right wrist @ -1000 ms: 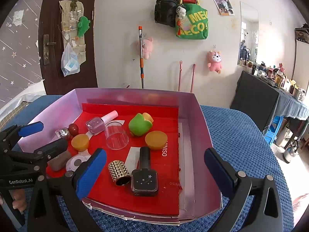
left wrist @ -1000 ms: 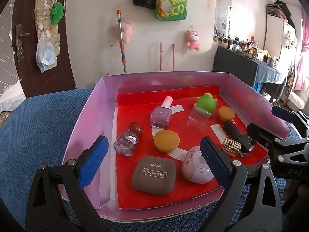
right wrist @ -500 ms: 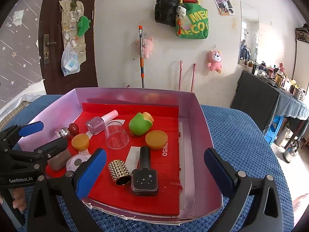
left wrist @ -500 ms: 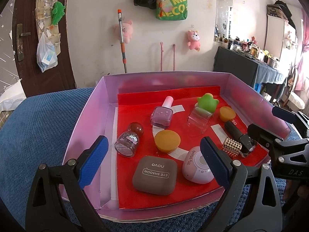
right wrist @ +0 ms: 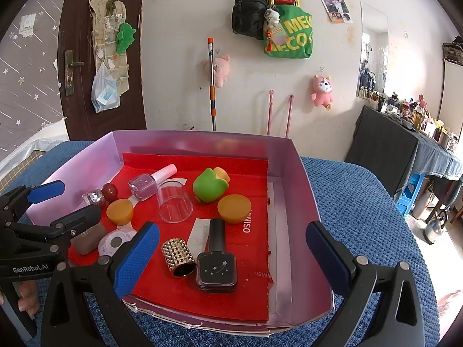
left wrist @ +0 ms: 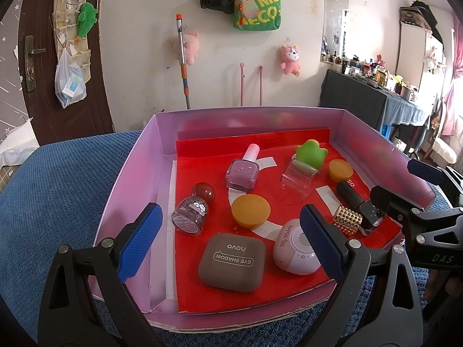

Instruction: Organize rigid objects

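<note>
While tongs (left wrist: 228,241) gape, cosmetics crowd box (left wrist: 133,173)

Lighting: bright daylight, entering from the right of both frames; the window area at the far right edge of the left wrist view is blown out to white. Glare: a pale sheen is seen on the pink box (left wrist: 385,156) inner walls, and small highlights on the clear cup (right wrist: 175,202) and the red liner (right wrist: 254,266). Shadows: soft and short, cast toward the lower left of the objects. Focus: the centre is rendered sharp; printed lettering is legible. Distortion: strong fisheye bending is noted, with straight wall lines curved and dark vignetted corners in both views.
</note>
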Tool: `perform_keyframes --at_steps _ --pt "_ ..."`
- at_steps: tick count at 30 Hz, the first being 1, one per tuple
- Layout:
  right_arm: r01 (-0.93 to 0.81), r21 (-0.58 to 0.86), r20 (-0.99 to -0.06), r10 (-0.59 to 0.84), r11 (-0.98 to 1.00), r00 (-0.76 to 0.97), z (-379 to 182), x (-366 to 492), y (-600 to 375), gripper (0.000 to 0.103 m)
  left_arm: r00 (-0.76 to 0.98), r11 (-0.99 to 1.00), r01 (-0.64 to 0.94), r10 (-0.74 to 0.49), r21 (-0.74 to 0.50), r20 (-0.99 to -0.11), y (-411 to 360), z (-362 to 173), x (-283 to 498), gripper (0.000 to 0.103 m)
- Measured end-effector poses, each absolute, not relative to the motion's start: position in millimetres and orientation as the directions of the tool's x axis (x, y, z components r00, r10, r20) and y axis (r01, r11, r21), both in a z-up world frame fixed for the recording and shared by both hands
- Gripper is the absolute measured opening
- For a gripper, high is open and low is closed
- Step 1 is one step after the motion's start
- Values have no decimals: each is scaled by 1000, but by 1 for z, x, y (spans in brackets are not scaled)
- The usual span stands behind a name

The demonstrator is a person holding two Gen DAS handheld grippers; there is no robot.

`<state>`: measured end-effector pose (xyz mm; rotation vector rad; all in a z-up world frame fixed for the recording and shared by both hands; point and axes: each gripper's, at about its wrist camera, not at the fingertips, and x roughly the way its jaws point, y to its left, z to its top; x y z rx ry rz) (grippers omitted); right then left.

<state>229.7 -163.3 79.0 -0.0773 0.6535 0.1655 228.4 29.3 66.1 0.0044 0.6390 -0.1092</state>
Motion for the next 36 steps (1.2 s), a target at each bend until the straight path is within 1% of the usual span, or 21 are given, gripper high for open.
perform_keyframes --at_steps 19,24,26,27,30,34,36 --pt "-177 -12 -609 133 984 782 77 229 -165 103 809 993 111 -108 -30 -578 30 69 225 97" --pt "-165 9 -594 138 986 793 81 226 -169 103 823 995 88 -99 -48 -559 35 79 217 97" --pt "-150 -8 -587 117 989 801 86 221 -170 103 823 993 88 -114 -72 -556 39 84 211 97" --pt "-142 -33 -581 97 989 808 90 216 -169 103 821 992 93 -128 -91 -557 42 86 207 97" --pt "-161 -64 -559 98 985 823 101 198 -164 103 809 990 91 -135 -106 -572 45 88 195 97" --pt "-180 -15 -570 140 984 810 112 174 -167 103 797 990 93 -135 -102 -589 46 90 177 97" --pt "-175 -5 -576 140 985 806 116 161 -170 103 777 990 94 -140 -108 -613 45 88 168 97"
